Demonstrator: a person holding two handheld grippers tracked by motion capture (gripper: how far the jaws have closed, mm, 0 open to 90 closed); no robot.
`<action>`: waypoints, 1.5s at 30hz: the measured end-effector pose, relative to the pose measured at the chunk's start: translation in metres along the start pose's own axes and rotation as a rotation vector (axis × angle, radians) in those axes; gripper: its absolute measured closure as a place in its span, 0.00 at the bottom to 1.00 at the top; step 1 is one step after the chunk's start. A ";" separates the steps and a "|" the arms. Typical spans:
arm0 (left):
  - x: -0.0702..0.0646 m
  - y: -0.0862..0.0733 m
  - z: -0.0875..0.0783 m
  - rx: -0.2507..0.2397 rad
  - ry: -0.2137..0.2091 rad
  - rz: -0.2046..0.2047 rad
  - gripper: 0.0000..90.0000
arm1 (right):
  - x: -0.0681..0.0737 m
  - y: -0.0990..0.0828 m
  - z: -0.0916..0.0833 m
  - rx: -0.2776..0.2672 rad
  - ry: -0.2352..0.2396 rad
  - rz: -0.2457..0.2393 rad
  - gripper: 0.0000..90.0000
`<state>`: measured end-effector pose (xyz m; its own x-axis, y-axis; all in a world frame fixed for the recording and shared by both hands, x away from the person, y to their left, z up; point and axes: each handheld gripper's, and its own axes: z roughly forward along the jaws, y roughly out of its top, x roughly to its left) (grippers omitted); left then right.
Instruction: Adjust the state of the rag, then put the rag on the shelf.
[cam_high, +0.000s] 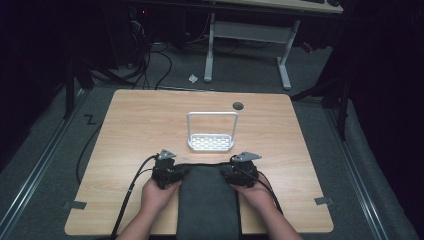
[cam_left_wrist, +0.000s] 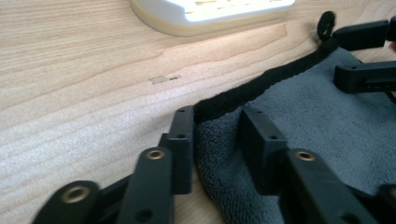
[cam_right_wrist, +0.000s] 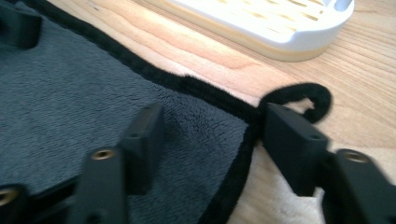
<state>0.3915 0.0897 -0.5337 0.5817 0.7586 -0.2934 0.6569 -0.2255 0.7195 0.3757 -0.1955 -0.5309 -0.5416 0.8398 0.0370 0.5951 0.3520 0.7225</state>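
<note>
Grey towel (cam_high: 207, 200) lies folded at the near edge of the table (cam_high: 130, 130), running from between the person's forearms toward the middle, its far edge bound in black trim. Left claw (cam_high: 178, 175) sits at the far left corner of the towel; the left gripper view shows its jaws apart, straddling that corner (cam_left_wrist: 219, 135), one jaw on bare wood, the other over the cloth. Right claw (cam_high: 226, 172) sits at the far right corner, jaws likewise apart, with the corner (cam_right_wrist: 233, 135) and a small black hanging loop (cam_right_wrist: 308, 100) between them. White rack (cam_high: 211, 142) with an upright wire handle stands just beyond the towel, apart from it.
</note>
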 end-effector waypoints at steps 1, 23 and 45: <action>-0.001 -0.002 0.000 -0.011 0.001 0.008 0.78 | 0.002 -0.002 -0.001 -0.013 0.018 -0.011 0.67; -0.008 -0.003 -0.004 -0.088 0.002 0.013 0.91 | 0.013 0.000 -0.016 -0.058 -0.001 0.016 0.86; -0.020 0.014 -0.026 -0.211 -0.020 0.043 0.93 | 0.016 0.008 -0.042 -0.202 -0.037 -0.023 0.86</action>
<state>0.3766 0.0871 -0.5016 0.6180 0.7383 -0.2702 0.5171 -0.1229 0.8471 0.3469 -0.1964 -0.4956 -0.5291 0.8485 -0.0042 0.4495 0.2845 0.8468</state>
